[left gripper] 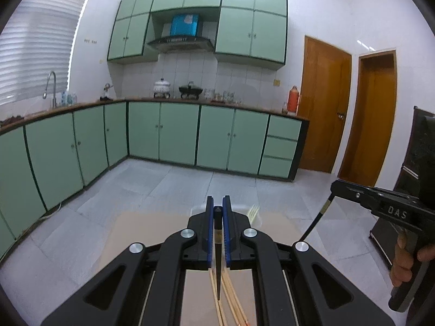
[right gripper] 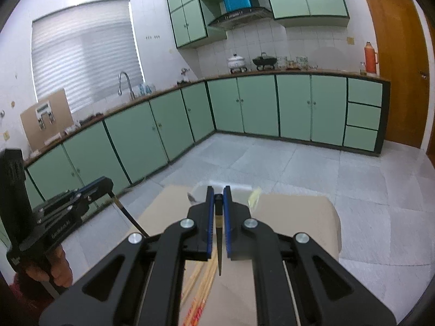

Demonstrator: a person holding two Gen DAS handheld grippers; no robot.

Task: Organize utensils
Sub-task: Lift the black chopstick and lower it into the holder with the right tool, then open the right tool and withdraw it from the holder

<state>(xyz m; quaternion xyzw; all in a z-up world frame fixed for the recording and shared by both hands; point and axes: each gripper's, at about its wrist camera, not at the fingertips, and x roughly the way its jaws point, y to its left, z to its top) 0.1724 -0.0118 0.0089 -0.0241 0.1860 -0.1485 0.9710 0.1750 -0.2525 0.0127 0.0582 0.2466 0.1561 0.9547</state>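
My left gripper is shut on a black chopstick, whose thin tip hangs back and down between the fingers. My right gripper is shut on a second black chopstick in the same way. Each gripper shows in the other's view: the right gripper with its gold-banded chopstick slanting down, and the left gripper with its chopstick. Both are held above a beige table. Several pale wooden chopsticks lie on it below the fingers.
A clear container stands at the table's far edge, with a pale yellow utensil and a metal tip beside it. Beyond are a grey tiled floor, green cabinets and wooden doors. A hand holds the right gripper.
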